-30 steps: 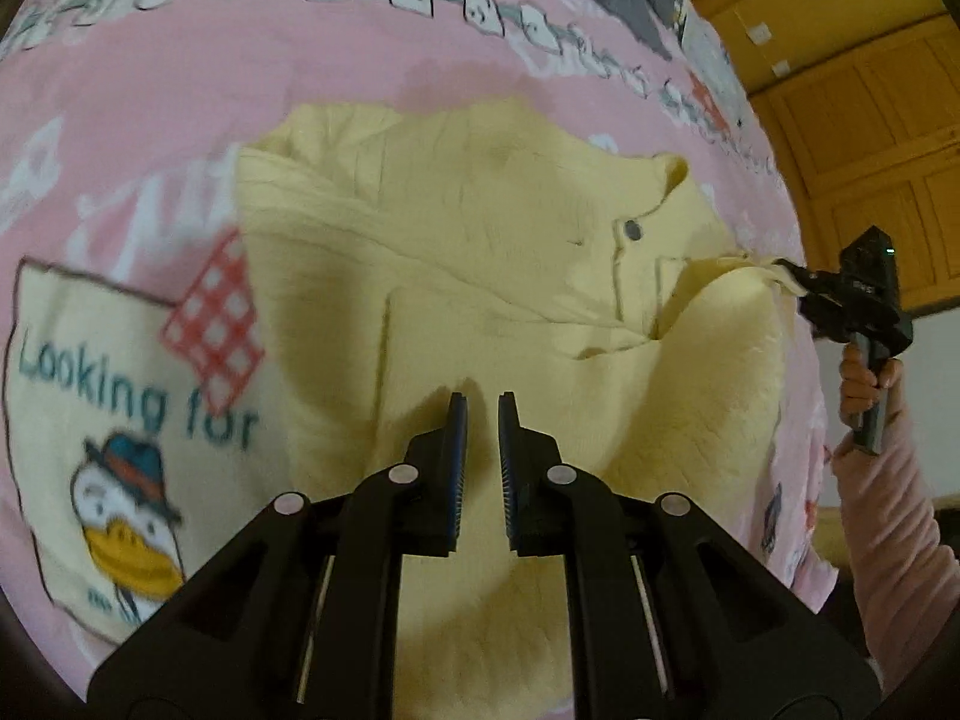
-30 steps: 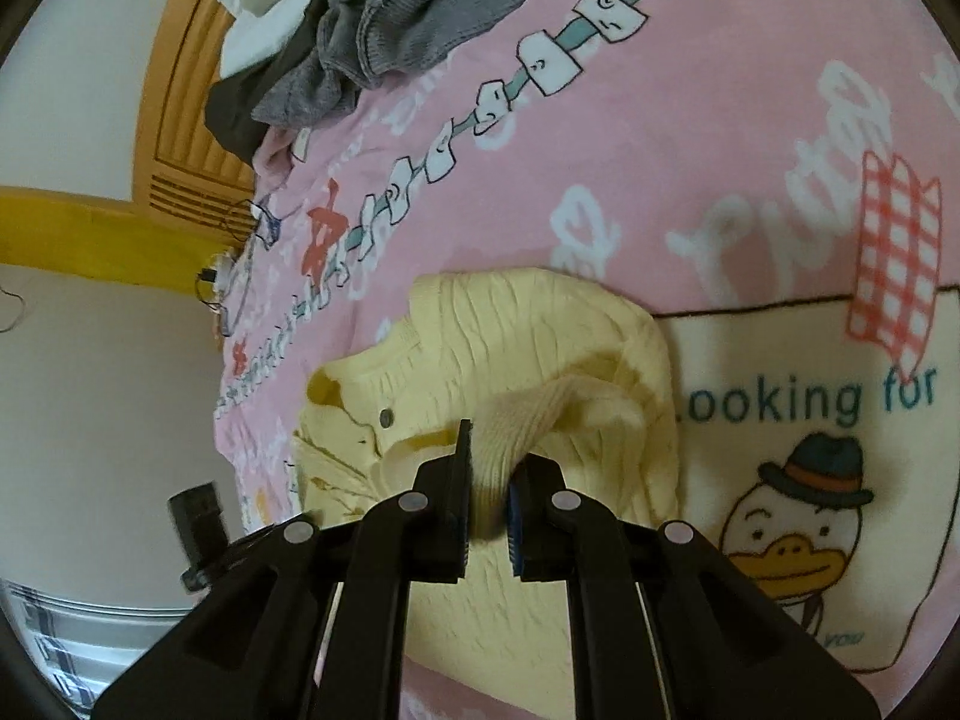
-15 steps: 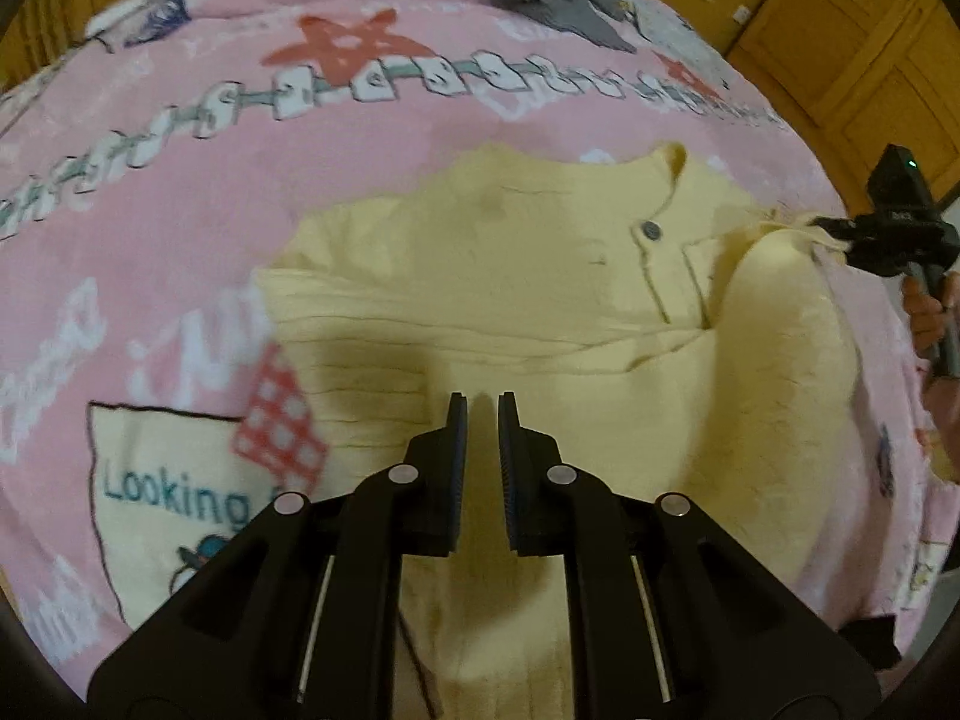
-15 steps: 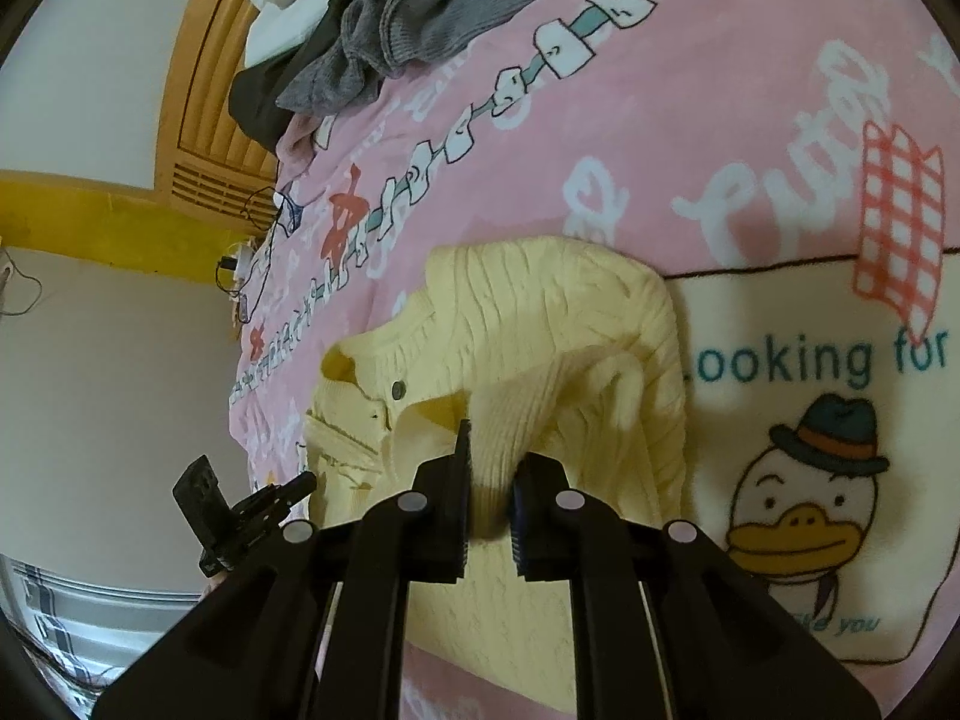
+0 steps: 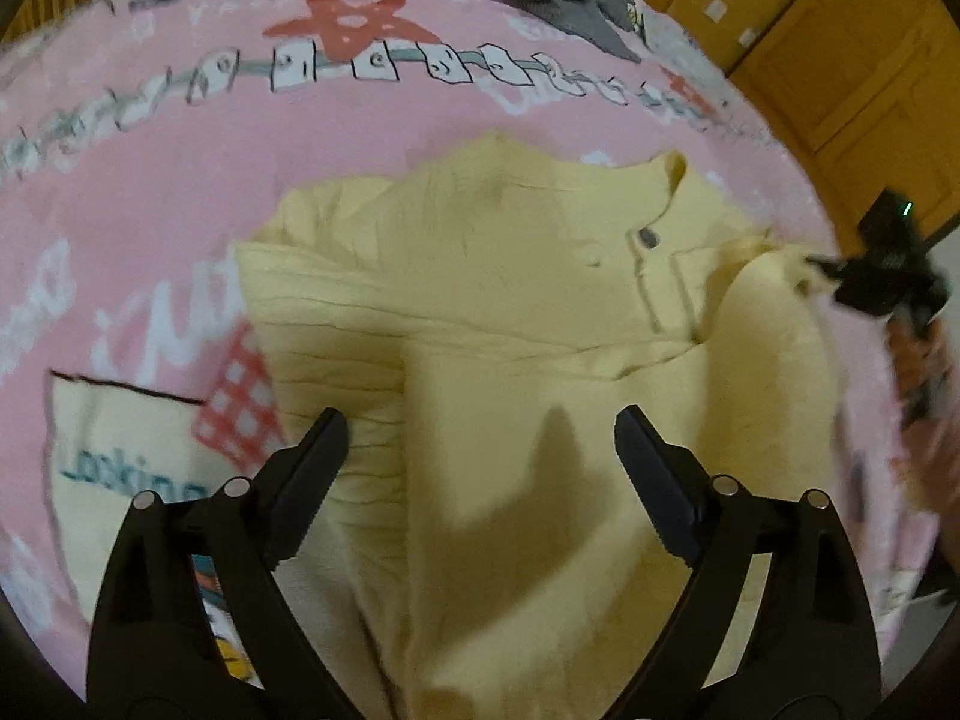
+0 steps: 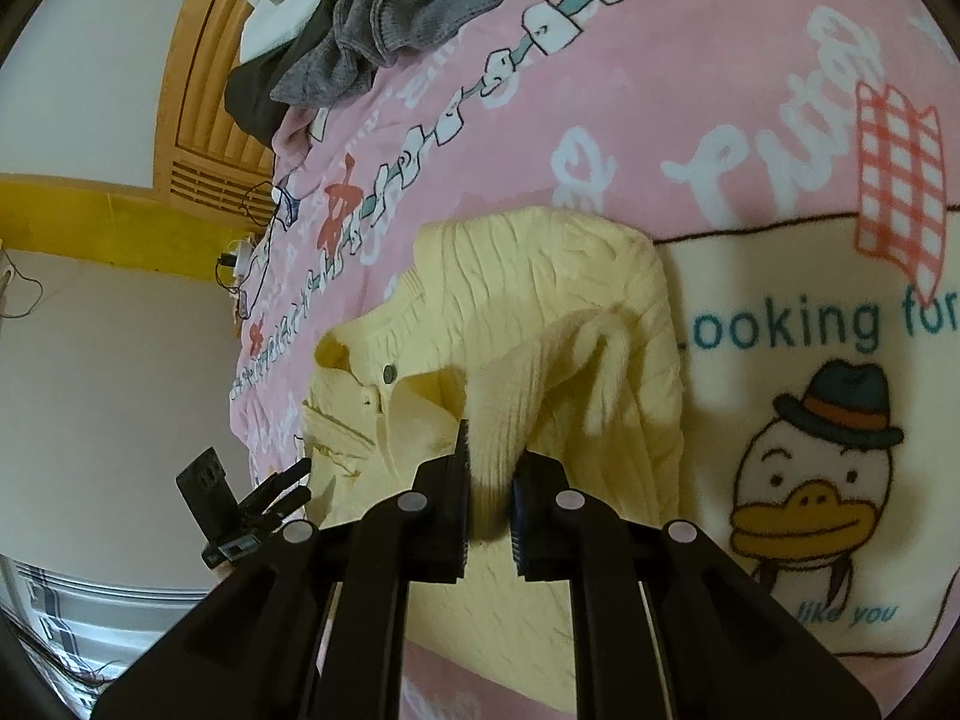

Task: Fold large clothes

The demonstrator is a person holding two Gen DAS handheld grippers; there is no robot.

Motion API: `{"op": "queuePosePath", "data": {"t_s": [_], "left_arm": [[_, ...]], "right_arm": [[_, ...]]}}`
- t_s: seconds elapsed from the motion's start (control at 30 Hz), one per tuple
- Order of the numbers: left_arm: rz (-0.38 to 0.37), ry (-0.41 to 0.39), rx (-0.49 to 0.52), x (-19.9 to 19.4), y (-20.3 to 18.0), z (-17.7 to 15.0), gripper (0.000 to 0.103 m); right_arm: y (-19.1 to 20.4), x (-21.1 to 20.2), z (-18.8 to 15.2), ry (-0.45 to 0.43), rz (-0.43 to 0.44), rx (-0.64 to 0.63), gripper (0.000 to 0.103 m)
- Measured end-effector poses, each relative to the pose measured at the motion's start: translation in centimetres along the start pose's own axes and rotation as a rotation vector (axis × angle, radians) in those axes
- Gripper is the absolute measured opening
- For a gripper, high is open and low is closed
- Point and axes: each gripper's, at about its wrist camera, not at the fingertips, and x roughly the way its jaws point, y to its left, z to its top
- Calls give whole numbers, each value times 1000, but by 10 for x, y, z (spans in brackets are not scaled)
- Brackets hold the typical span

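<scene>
The left gripper (image 5: 480,438) stands wide, its jaws having just been opening, with nothing pinched between them; it hangs over the lower part of the yellow knit sweater (image 5: 540,312). The right gripper (image 6: 487,483) stands narrow, clamped on a ribbed fold of that sweater, probably a sleeve end, though the bunched knit makes this hard to tell.

On the pink blanket (image 6: 660,72) a cream panel reads "Looking for" in teal letters above a cartoon duck (image 6: 810,480) in a dark hat, with small writing "like you" below. White script higher up is cut off and not readable.

The sweater is pale yellow and ribbed, with a short collar and a grey button (image 5: 647,235) at the placket. It lies partly folded on the blanket, just beside the cream panel, one side lifted by the right gripper. A heap of grey clothes (image 6: 396,18) lies well apart at the blanket's far end.
</scene>
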Motion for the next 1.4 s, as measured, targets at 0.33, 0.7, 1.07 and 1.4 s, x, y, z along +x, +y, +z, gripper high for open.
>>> {"op": "queuePosePath", "data": {"t_s": [0.33,0.7,1.07,1.4], "left_arm": [[-93,103,34,20,-17,-7,34],[-58,-110,-27,-27,-19,-5,6],[61,-323,-140,-58,30,54,6],[186,-162,-158,7,67,69,6]], "right_arm": [[0,0,-3,-10,9,-4,11],[28,-36,-2,-110,68,-58,10],[39,-12,72,-133,60,24,10],[-5,64,118,14,-25,206,30]]}}
